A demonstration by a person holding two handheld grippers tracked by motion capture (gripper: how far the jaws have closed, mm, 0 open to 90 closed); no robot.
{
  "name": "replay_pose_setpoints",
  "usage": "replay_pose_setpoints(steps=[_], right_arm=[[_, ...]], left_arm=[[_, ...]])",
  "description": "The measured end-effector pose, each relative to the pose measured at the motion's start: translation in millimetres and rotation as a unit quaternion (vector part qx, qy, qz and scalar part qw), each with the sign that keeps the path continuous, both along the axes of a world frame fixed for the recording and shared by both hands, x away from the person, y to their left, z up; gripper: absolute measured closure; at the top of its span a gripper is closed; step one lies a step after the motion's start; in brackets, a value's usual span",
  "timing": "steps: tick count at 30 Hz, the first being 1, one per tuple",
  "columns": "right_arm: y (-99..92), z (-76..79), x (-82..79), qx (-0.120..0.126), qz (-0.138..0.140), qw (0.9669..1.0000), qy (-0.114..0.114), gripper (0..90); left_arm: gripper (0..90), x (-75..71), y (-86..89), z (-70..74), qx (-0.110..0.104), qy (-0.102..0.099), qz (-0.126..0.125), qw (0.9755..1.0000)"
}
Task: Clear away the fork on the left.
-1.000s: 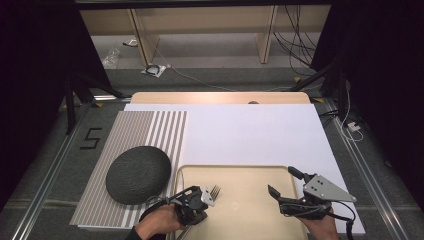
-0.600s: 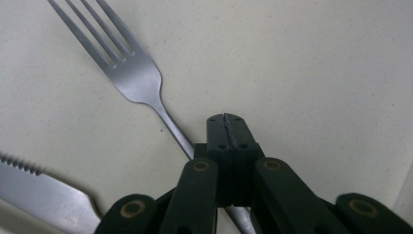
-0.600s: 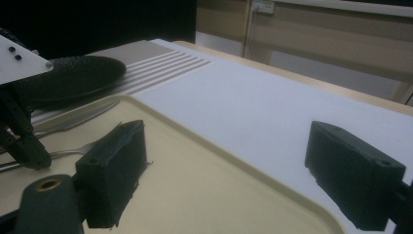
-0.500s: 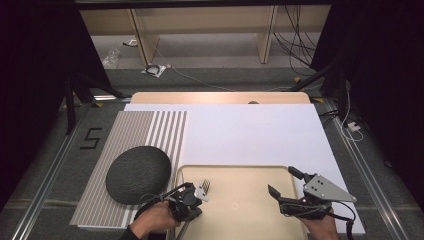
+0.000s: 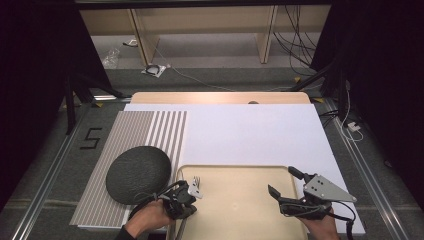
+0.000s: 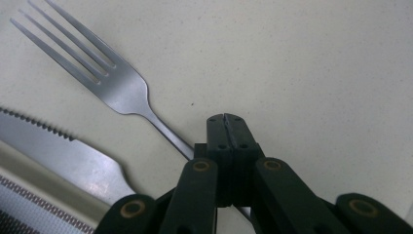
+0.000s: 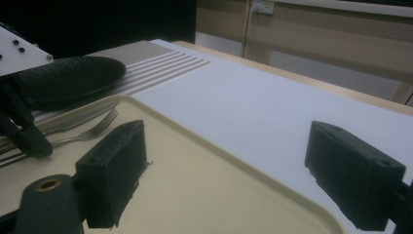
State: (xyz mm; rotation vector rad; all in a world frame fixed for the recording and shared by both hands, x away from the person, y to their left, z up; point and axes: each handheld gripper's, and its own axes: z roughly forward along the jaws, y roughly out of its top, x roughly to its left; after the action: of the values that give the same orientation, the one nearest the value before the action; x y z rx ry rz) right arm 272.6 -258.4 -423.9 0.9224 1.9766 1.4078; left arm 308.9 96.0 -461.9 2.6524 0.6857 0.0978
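One fork (image 6: 114,83), one knife (image 6: 58,153), one cream tray (image 5: 240,210), one dark plate (image 5: 137,172), one striped placemat (image 5: 135,135), two grippers.

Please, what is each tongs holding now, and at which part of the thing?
The left tongs are shut on the fork, gripping its handle just behind the neck. The right tongs stand open above the tray, holding nothing.
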Motion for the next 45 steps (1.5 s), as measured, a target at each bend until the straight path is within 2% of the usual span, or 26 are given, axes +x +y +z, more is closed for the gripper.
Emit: replay_pose_setpoints(steps=[17,20,23,25,28,29,30,33,34,36,40,45], right_arm=[[0.2,-0.1,0.0,0.000,0.000,1.0000,0.000,16.2],[0.4,-0.1,-0.1,0.001,0.001,1.0000,0.001,16.2],[0.4,0.0,0.0,0.001,0.000,1.0000,0.001,16.2],[0.4,-0.1,0.1,-0.001,0.001,1.0000,0.001,16.2],[0.6,-0.1,0.0,-0.001,0.001,1.0000,0.001,16.2],[0.6,-0.1,0.0,-0.001,0.001,1.0000,0.000,16.2],[0.5,-0.2,-0.1,0.000,0.001,1.0000,0.001,16.2],[0.5,-0.1,-0.1,-0.001,0.000,1.0000,0.001,16.2],[0.7,-0.2,-0.1,0.000,0.001,1.0000,0.000,16.2],[0.7,-0.2,-0.1,0.000,0.001,1.0000,-0.001,16.2],[0.7,-0.2,-0.2,0.000,0.001,1.0000,-0.001,16.2],[0.7,-0.2,-0.1,0.000,0.001,1.0000,-0.001,16.2]], left_arm=[[89.2,2.0,11.7,-0.4,-0.002,0.000,0.016,0.9999],[88.8,1.7,12.6,0.9,-0.006,-0.005,0.016,0.9999],[84.8,1.7,13.6,2.9,-0.014,-0.006,0.016,0.9998],[79.3,1.2,15.3,6.0,-0.032,-0.012,0.019,0.9992],[69.9,2.4,17.0,8.6,-0.040,-0.013,0.022,0.9988],[69.9,3.0,17.9,10.7,-0.045,-0.019,0.025,0.9985],[57.9,3.5,19.0,13.8,-0.057,-0.022,0.036,0.9974],[50.9,4.6,22.8,19.3,-0.073,-0.043,0.048,0.9953],[48.8,4.6,22.8,19.3,-0.073,-0.043,0.048,0.9953],[45.3,7.8,28.8,22.7,-0.086,-0.057,0.068,0.9923],[37.1,11.2,36.5,25.8,-0.096,-0.067,0.095,0.9885],[29.7,12.9,43.6,30.5,-0.110,-0.078,0.113,0.9844]])
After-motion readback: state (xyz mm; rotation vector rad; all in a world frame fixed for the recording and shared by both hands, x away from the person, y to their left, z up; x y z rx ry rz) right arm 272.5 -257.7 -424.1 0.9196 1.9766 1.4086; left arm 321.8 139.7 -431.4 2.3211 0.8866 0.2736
